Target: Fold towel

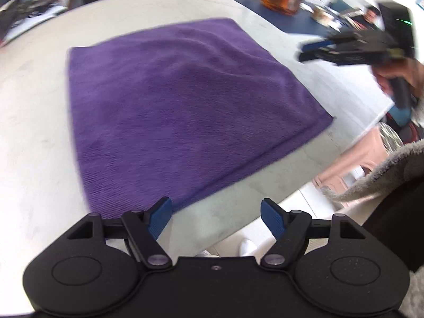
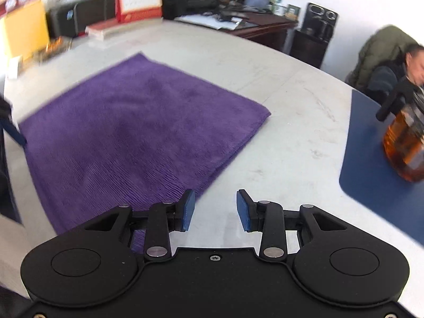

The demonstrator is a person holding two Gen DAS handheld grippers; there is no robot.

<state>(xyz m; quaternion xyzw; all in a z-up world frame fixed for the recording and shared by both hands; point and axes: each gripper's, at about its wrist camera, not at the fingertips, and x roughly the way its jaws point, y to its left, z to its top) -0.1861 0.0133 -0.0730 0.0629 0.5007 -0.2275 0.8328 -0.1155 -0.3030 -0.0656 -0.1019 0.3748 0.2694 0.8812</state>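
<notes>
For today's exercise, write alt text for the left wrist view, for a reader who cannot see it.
A purple towel lies on a pale table, already showing a doubled edge on its right side. The left gripper hangs open above the towel's near corner, holding nothing. The right gripper, blurred, hovers above the table at upper right.

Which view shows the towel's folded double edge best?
The right wrist view: the towel shows two stacked layers along its right edge, running down to the corner near the right tongs. The left wrist view shows the whole towel, but its edges are blurred, so the layering is hard to make out.
</notes>
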